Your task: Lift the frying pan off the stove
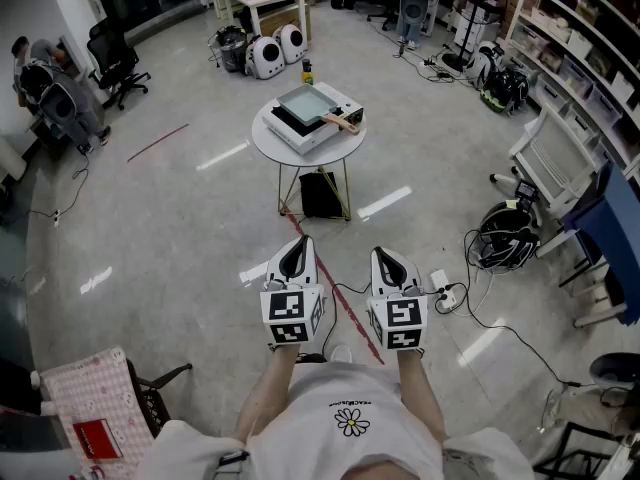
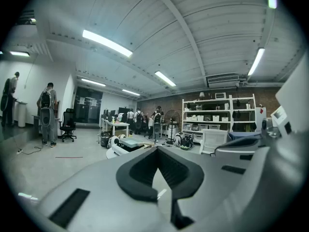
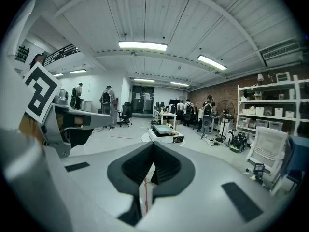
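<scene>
A square grey frying pan (image 1: 308,106) with a wooden handle (image 1: 341,122) sits on a white portable stove (image 1: 313,128) on a small round white table (image 1: 270,140), far ahead of me. My left gripper (image 1: 295,245) and right gripper (image 1: 389,254) are held side by side close to my body, well short of the table, both shut with nothing between the jaws. In the left gripper view the left gripper (image 2: 157,164) points at the pan (image 2: 130,142) in the distance. In the right gripper view the right gripper (image 3: 153,164) faces the stove (image 3: 167,135) and pan (image 3: 163,128).
A black bag (image 1: 320,194) stands under the table. A red tape line (image 1: 345,306) crosses the floor between my grippers and the table. A power strip with cables (image 1: 446,293) lies to the right, near a white chair (image 1: 548,158) and shelves (image 1: 590,48). People (image 3: 207,111) stand at the far end.
</scene>
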### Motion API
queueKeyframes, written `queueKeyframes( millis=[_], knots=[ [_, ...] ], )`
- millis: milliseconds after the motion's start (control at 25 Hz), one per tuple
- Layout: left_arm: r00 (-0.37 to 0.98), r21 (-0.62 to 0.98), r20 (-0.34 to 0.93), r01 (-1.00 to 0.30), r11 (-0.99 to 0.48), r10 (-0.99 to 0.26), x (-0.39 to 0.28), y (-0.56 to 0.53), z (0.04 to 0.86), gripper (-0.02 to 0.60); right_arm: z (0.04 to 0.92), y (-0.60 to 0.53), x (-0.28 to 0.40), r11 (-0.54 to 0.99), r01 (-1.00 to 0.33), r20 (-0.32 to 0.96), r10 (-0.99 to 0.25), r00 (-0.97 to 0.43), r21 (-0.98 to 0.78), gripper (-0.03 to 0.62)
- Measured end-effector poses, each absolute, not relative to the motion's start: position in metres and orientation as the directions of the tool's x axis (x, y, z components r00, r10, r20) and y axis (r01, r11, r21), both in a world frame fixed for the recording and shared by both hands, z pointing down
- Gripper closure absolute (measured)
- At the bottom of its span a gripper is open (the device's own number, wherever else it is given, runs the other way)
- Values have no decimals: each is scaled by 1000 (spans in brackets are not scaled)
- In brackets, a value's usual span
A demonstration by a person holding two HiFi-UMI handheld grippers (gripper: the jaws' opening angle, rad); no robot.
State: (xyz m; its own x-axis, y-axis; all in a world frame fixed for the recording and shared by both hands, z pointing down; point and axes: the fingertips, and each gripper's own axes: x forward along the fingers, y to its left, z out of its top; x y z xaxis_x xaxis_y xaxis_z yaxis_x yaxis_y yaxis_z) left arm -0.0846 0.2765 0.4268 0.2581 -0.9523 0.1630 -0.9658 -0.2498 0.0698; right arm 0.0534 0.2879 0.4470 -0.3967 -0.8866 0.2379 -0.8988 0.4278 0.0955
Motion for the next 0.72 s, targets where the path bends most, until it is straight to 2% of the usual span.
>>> queueKeyframes(
  millis=[320,560,720],
  knots=[
    [263,79,182,-964,-253,-947,-75,272,435,582,451,285,60,439,-894,241,-881,-407,94,592],
    [262,86,174,-964,-250,-949,-73,272,433,583,452,280,69,422,-907,219,-884,-412,-2,592],
    [237,108,191,-969,-220,-953,-82,265,439,583,454,278,64,449,-894,221,-872,-437,5,592]
  ],
)
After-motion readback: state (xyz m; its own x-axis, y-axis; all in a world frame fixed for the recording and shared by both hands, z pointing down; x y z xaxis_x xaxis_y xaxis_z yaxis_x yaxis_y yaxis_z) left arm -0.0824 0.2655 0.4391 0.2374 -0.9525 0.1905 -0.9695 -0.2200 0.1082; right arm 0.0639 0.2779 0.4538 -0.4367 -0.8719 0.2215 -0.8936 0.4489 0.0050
